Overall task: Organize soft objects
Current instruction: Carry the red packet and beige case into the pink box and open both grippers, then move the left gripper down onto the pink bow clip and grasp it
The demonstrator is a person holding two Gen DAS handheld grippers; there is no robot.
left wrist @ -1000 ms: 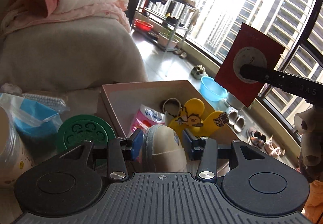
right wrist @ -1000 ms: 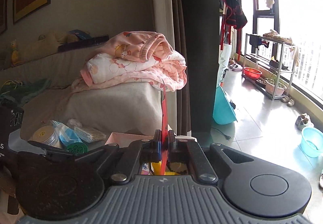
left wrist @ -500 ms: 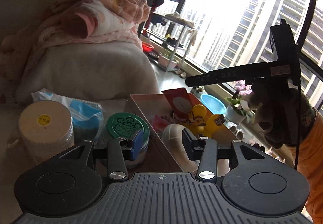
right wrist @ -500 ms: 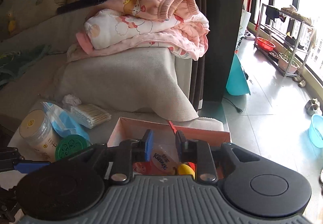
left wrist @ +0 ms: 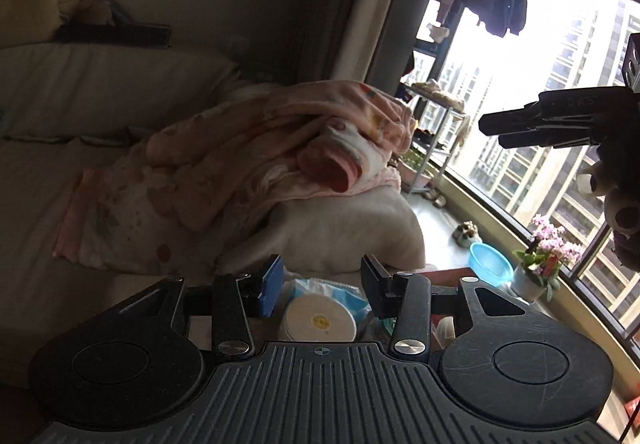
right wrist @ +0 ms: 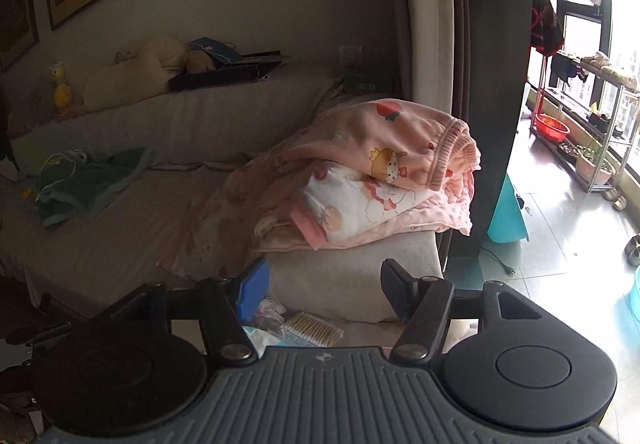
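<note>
Left gripper (left wrist: pixel 320 284): jaws stand moderately apart with nothing between the pads. Seen through the gap, well below, is a round white-lidded container (left wrist: pixel 318 320) with a yellow sticker, resting against a blue-and-white packet (left wrist: pixel 320 290).

Right gripper (right wrist: pixel 322 290): jaws have just been opening and now stand wide; nothing lies between them. Below the gap, a clear pack of cotton swabs (right wrist: pixel 310 330) lies on the surface at the foot of the sofa (right wrist: pixel 120 228).

Soft objects: a stack of folded pink bedding (right wrist: pixel 384 180), printed with strawberries and cartoon figures, sits on the sofa's armrest (right wrist: pixel 352 272). In the right wrist view it lies at about 1 o'clock from the gripper, beyond and above the fingertips, not touched. In the left wrist view the same stack (left wrist: pixel 280 168) sits at 12 o'clock, dim against the window glare. A green cloth (right wrist: pixel 88 184) lies crumpled on the sofa seat at 10 o'clock in the right view, well apart from the pink stack. A yellow plush toy (right wrist: pixel 60 88) stands on the sofa back at 10 o'clock, further off.

In the left wrist view, the right gripper's black body (left wrist: pixel 556 122) enters from 2 o'clock, high above the box area; its jaws cannot be judged from that angle. A brown plush figure (left wrist: pixel 616 200) shows at the 3 o'clock edge. A corner of a reddish box (left wrist: pixel 444 276) shows just right of the left gripper's right finger. A blue basin (left wrist: pixel 490 270) sits on the floor beside potted flowers (left wrist: pixel 548 248) at the window.
</note>
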